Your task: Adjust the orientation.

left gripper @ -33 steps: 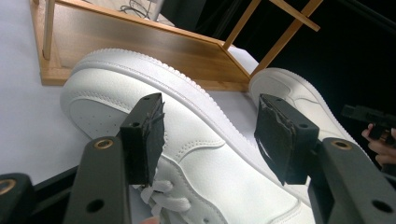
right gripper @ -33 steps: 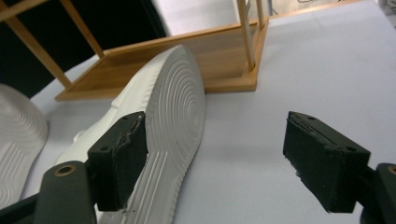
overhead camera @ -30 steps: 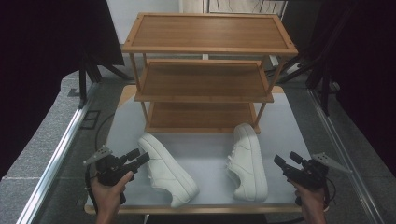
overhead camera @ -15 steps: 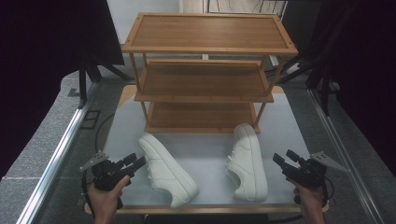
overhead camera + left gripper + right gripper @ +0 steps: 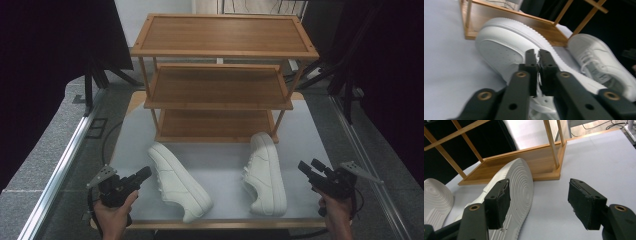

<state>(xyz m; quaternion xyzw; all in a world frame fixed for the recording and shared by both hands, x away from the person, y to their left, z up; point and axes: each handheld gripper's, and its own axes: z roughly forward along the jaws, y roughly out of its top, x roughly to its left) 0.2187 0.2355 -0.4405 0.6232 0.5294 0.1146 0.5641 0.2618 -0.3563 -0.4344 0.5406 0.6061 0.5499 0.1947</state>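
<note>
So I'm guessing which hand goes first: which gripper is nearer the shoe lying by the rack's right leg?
Right. The right gripper sits just right of that shoe; the left gripper is beyond the other shoe.

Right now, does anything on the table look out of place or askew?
Yes. Both white sneakers lie tipped on their sides on the mat in front of the wooden rack: the left shoe angled diagonally, the right shoe with its sole facing outward. Neither sits on a shelf.

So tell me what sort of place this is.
Probably a recording setup or lab bench, not a home: a wooden shoe rack and two white sneakers laid on a grey mat, black curtains hung around, cables trailing on the floor.
</note>
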